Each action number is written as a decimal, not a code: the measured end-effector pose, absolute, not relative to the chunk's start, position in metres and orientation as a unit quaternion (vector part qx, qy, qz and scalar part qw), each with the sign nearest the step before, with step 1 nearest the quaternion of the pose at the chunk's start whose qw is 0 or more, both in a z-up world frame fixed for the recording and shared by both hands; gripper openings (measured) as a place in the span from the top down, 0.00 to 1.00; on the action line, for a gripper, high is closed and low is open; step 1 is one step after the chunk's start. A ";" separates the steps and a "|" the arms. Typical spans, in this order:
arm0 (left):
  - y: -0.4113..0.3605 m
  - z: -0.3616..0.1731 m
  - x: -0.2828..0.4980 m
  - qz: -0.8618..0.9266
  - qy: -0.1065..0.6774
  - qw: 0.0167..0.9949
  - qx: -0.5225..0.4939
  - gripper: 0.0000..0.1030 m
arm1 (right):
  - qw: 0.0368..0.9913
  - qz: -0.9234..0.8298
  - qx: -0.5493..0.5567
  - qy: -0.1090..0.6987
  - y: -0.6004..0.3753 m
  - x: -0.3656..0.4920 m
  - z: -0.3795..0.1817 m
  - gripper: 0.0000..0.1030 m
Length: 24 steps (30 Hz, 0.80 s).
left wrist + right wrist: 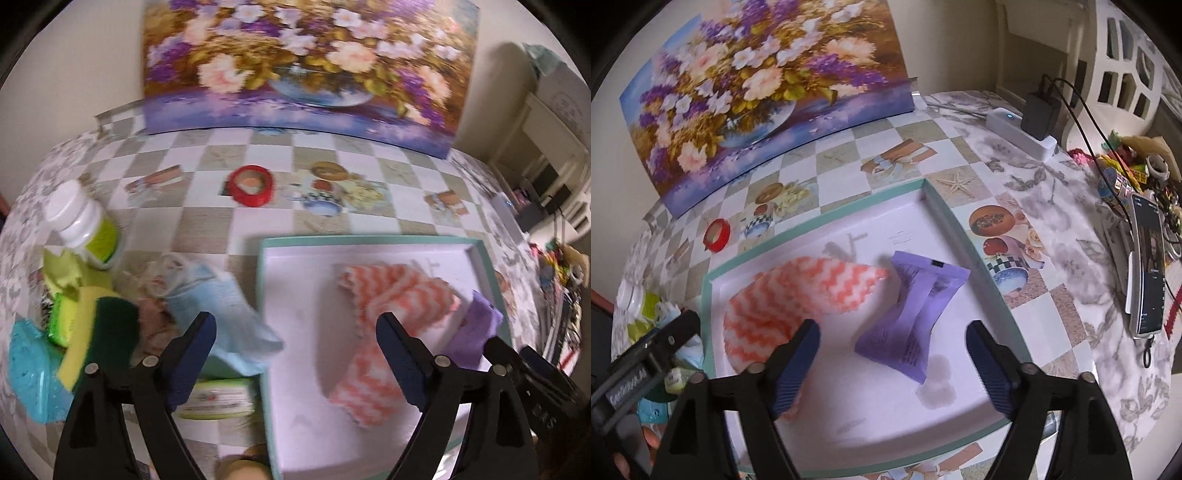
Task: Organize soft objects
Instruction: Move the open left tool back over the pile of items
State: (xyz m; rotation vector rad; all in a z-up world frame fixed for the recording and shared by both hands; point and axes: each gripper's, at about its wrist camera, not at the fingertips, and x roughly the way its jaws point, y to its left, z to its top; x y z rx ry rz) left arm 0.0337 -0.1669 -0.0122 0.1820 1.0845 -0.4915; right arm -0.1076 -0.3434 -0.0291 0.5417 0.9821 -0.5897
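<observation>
Left wrist view, nearest first: my left gripper (295, 354) stands spread wide, nothing between its fingers, its right finger over the near part of the tray (369, 240) and its left finger over the pile outside it. Directly ahead and slightly left lies the light blue cloth (225, 317), crumpled, one corner touching or overlapping the tray's left wall. Its long axis runs diagonally, from far left toward near right. I judge it the next soft item to move, and my left gripper is plainly the nearer of the two. Left of the cloth sit a yellow-green sponge (99, 332), a turquoise sponge (27, 365) and a white-capped bottle (83, 225); a small green packet (218, 398) lies just beside the tray's near-left wall.

Inside the tray, the coral zigzag cloth (391, 314) lies folded, with the purple packet (476, 325) touching its right side. Beyond the tray, a red tape roll (251, 186) rests on the checked tablecloth (229, 147), and a flower painting (306, 62) leans against the wall.

Right wrist view: my right gripper (892, 363) is likewise spread and holding nothing, hovering over the tray (820, 218). The purple packet (916, 306) lies between and ahead of its fingers, its long axis running from far-left to near-right. The coral zigzag cloth (798, 295) sits to its left, partly under the left finger. A phone (1148, 266) and power strip (1019, 129) lie well apart at the far right.
</observation>
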 end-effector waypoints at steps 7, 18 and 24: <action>-0.140 -0.012 0.039 -0.197 0.506 0.837 0.061 0.05 | 0.805 -0.277 0.238 0.467 -0.329 -0.107 -0.029 0.00; -0.107 -0.011 0.037 -0.175 0.508 0.842 0.053 0.05 | 0.808 -0.266 0.234 0.470 -0.310 -0.114 -0.024 0.00; -0.086 -0.008 0.035 -0.167 0.508 0.844 0.044 0.05 | 0.819 -0.241 0.226 0.470 -0.293 -0.114 -0.019 0.00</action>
